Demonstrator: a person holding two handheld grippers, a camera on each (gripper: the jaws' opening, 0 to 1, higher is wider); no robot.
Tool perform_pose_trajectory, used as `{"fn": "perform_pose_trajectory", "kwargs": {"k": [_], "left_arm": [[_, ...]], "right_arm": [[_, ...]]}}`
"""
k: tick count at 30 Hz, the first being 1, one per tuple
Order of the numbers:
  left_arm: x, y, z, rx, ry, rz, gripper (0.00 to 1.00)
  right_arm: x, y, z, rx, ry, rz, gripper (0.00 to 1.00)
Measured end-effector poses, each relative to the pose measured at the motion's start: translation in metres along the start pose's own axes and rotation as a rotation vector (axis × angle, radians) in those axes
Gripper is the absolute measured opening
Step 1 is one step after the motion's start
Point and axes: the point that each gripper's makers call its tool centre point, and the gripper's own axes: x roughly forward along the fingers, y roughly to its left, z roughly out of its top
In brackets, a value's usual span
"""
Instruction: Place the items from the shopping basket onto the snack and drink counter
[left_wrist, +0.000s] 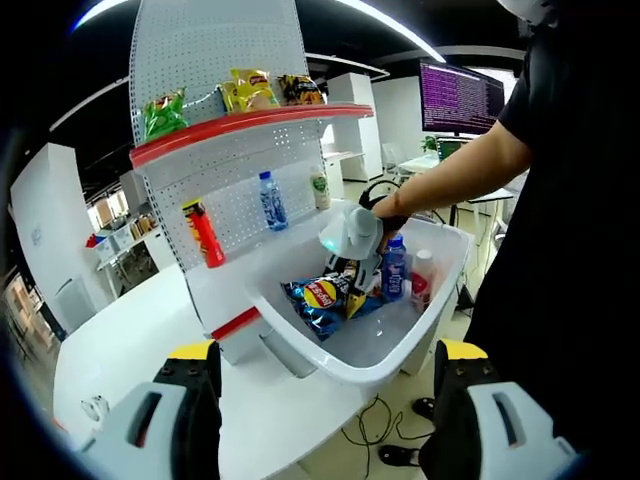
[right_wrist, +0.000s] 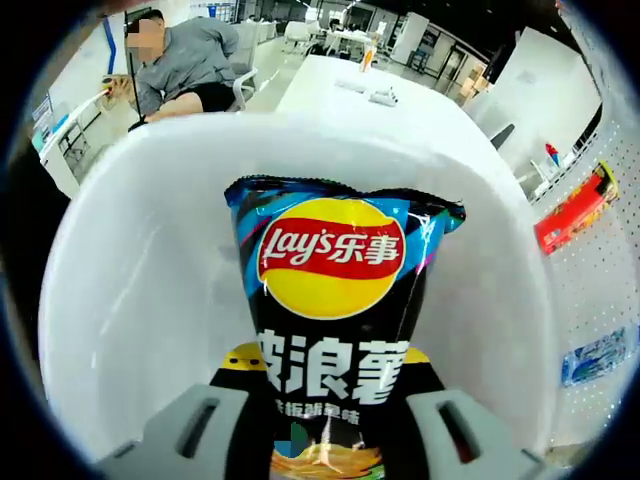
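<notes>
A white shopping basket stands against the snack and drink counter. My right gripper, held by a person's hand, reaches down into the basket. In the right gripper view, that gripper is shut on a black Lay's chip bag, which stands upright between its jaws over the basket's white wall. The same bag lies over a blue chip bag. A blue bottle and a red-and-white bottle stand beside them. My left gripper is open, holding nothing, near the basket's front rim.
The red-edged top shelf holds a green bag, a yellow bag and a dark bag. Below stand a red can, a blue bottle and a pale bottle. A person sits beyond the basket by a white table.
</notes>
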Motion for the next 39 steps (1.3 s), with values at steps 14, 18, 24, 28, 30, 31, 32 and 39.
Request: {"fn": "perform_pose_trajectory", "kwargs": {"k": [14,18,24,28,30,31,32,39], "left_arm": [[0.008,-0.004,0.006,0.02,-0.004,-0.029,0.88],[0.011,-0.005,0.007,0.024,-0.007,-0.037,0.88],[0.018,-0.005,0.01,0.03,-0.014,-0.05,0.88],[0.022,-0.005,0.013,0.043,-0.016,-0.065,0.88],[0.023,-0.004,0.014,0.046,-0.019,-0.068,0.88],[0.024,-0.004,0.014,0.048,-0.019,-0.068,0.88],[0.024,-0.003,0.015,0.05,-0.019,-0.069,0.88],[0.032,-0.004,0.017,0.062,-0.027,-0.092,0.88]], "right_arm": [[-0.05,-0.001,0.019,-0.058,-0.059,-0.043,0.36],[-0.064,-0.003,0.016,-0.058,-0.065,-0.067,0.36],[-0.083,0.002,0.017,-0.045,-0.087,-0.076,0.36],[-0.092,0.001,0.016,-0.027,-0.095,-0.083,0.36],[-0.096,-0.001,0.013,-0.011,-0.098,-0.087,0.36],[-0.098,-0.003,0.011,0.001,-0.095,-0.095,0.36],[-0.103,-0.005,0.011,0.008,-0.101,-0.103,0.36],[-0.122,-0.017,0.003,0.057,-0.124,-0.158,0.36]]}}
